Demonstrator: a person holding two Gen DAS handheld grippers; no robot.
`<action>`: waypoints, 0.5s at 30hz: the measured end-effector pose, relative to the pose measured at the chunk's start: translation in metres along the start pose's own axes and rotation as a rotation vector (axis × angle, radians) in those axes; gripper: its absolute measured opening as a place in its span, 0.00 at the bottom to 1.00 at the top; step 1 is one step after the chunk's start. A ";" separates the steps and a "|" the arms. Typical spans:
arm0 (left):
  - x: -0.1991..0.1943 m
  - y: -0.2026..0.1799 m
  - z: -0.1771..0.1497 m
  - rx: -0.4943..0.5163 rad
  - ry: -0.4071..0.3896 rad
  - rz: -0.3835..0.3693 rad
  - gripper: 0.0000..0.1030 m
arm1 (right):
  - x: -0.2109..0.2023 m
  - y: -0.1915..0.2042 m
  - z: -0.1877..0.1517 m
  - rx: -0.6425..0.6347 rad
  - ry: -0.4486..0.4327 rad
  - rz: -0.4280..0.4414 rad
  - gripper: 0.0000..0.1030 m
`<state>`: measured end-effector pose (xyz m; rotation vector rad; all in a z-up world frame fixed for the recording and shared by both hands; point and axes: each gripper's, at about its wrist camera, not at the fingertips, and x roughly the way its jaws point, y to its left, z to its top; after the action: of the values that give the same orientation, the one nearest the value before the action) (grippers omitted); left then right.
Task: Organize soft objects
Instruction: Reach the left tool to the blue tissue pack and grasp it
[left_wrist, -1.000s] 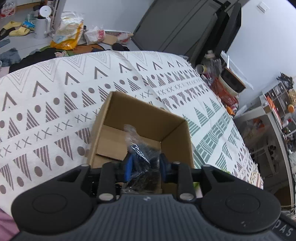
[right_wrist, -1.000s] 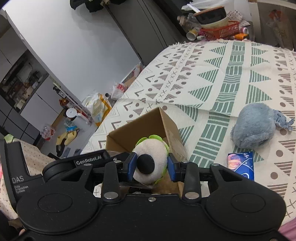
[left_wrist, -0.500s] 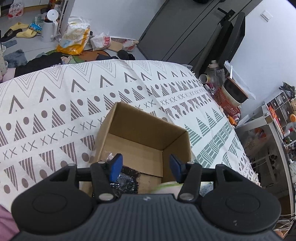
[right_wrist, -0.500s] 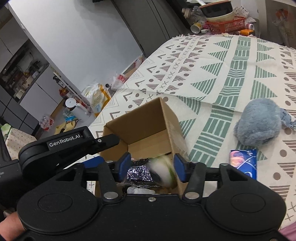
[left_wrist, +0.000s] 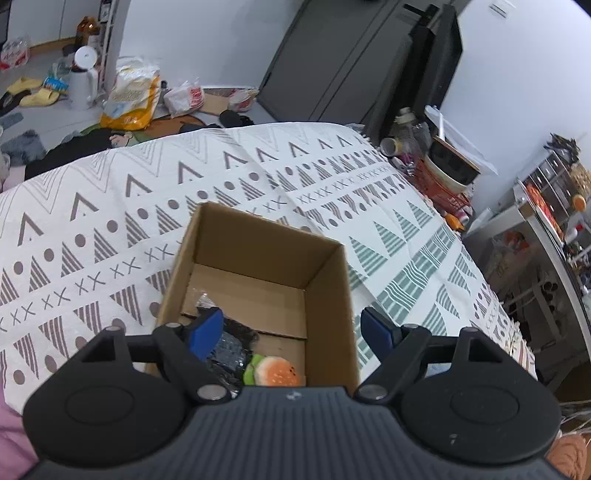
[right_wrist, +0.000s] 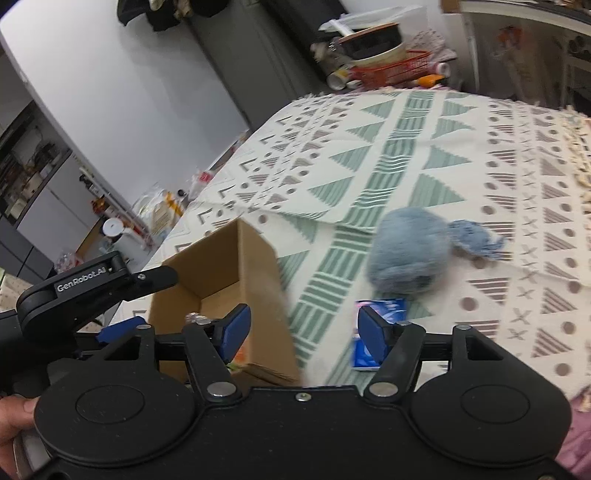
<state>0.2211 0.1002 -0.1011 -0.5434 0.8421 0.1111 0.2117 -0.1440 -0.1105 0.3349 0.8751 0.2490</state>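
Note:
An open cardboard box (left_wrist: 328, 280) stands on the patterned cloth; it also shows in the right wrist view (right_wrist: 258, 273). Inside lie a burger plush toy (left_wrist: 275, 373) and a black item in clear wrap (left_wrist: 227, 347). My left gripper (left_wrist: 291, 332) is open and empty above the box's near end. My right gripper (right_wrist: 303, 332) is open and empty over the box's right wall. A fluffy blue plush (right_wrist: 410, 254) lies on the cloth to the right, with a small blue packet (right_wrist: 384, 314) in front of it.
The patterned cloth (left_wrist: 110, 229) covers the whole table. A red basket with bowls (right_wrist: 391, 62) and bottles sits past the far edge. Bags and slippers (left_wrist: 129, 99) lie on the floor beyond. The left gripper's body (right_wrist: 96, 291) shows beside the box.
Both grippers opened: the left let go of the wrapped black item and the right let go of the burger plush, both now in the box. The right gripper has swung to the right.

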 end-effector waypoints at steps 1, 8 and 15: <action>-0.001 -0.004 -0.002 0.012 -0.004 -0.006 0.78 | -0.004 -0.005 0.000 0.003 -0.005 -0.005 0.66; -0.004 -0.030 -0.015 0.092 -0.017 -0.017 0.82 | -0.031 -0.035 0.001 0.007 -0.045 -0.031 0.74; -0.005 -0.049 -0.025 0.152 -0.029 -0.028 0.82 | -0.049 -0.066 0.001 0.025 -0.061 -0.035 0.76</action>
<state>0.2158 0.0460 -0.0904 -0.4093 0.8071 0.0291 0.1876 -0.2221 -0.1010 0.3485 0.8240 0.1948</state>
